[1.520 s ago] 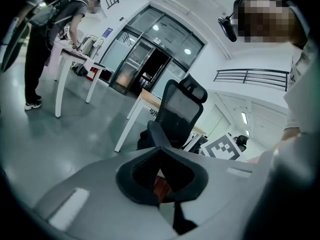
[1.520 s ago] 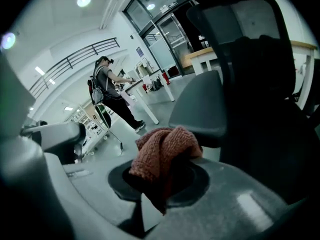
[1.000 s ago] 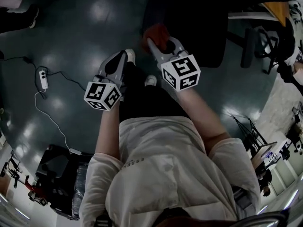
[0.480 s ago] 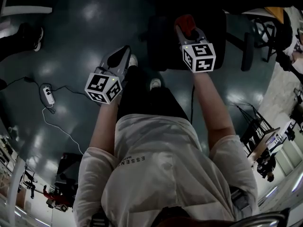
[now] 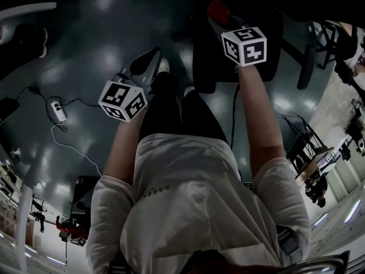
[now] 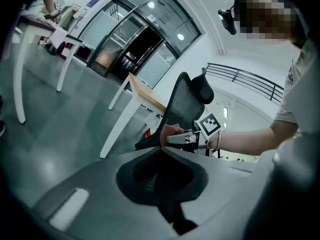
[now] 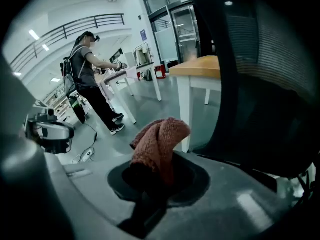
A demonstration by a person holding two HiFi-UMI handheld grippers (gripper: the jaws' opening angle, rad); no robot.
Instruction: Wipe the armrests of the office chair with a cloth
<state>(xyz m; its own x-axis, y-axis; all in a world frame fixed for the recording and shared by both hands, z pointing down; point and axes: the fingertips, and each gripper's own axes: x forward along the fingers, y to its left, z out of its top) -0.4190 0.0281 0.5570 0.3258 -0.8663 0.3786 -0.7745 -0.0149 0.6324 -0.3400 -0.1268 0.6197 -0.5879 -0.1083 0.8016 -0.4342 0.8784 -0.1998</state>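
Note:
The black office chair (image 5: 236, 61) stands ahead of me on the dark floor. Its mesh back (image 6: 184, 104) shows in the left gripper view and fills the right side of the right gripper view (image 7: 260, 84). A reddish knitted cloth (image 7: 157, 146) sticks up from my right gripper (image 7: 150, 176), which is shut on it. In the head view that gripper (image 5: 219, 17) reaches over the chair's seat with the cloth (image 5: 217, 8) at its tip. My left gripper (image 5: 149, 59) hangs lower at the left beside my legs, jaws together and nothing in them, also seen as (image 6: 162, 169).
A power strip (image 5: 57, 112) with a white cable lies on the floor at the left. A wooden-topped white table (image 7: 200, 66) stands behind the chair. Another person (image 7: 87, 74) stands at a table further back. More dark frames and stands (image 5: 305, 147) crowd the right side.
My right gripper has moved forward with the cloth, from near my feet to over the chair's seat. The left gripper has stayed about where it was.

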